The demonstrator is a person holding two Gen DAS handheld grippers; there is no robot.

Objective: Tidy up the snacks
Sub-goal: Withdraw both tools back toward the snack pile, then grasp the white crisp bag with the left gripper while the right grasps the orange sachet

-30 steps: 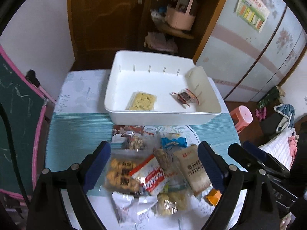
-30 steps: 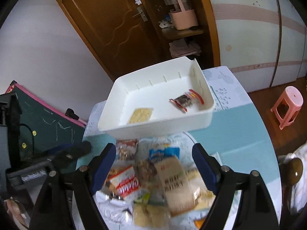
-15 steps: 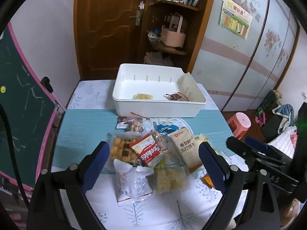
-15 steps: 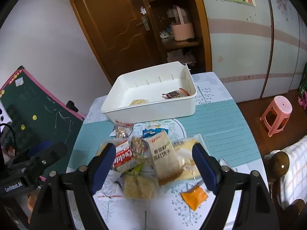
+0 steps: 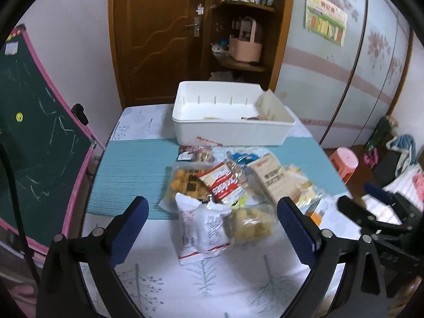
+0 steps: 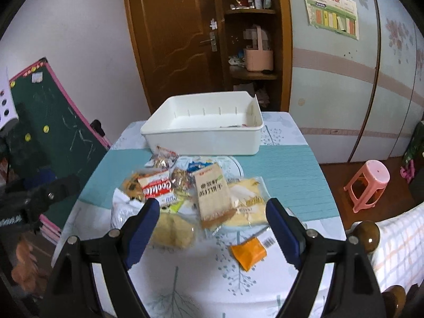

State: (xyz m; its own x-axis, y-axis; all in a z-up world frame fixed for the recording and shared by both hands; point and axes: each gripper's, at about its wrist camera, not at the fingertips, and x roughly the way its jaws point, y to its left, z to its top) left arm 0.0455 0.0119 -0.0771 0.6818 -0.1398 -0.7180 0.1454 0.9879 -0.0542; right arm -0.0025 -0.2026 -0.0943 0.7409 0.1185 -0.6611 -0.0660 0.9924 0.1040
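A white bin [image 5: 230, 132] stands at the far side of the table, with two small packets just showing over its front wall. In front of it lies a heap of snacks: a white packet [image 5: 201, 228], a red-and-white cookie packet [image 5: 222, 185], a beige cracker packet [image 6: 212, 193], and an orange sachet [image 6: 247, 250] nearer the front. My left gripper [image 5: 212, 206] hovers above the near end of the heap, its jaws opening, touching nothing. My right gripper [image 6: 213, 204] stands open over the beige packet's near end, holding nothing.
A green chalkboard [image 5: 31, 132] with a pink frame leans close to the table's left edge. A pink stool [image 6: 368, 182] stands on the floor to the right, with a bed [image 6: 397, 241] at the near right. Behind the bin are a wooden door and shelves.
Both grippers have drawn back from the bin toward the near side of the table, so the whole heap now shows ahead of the fingers. No snack has moved.
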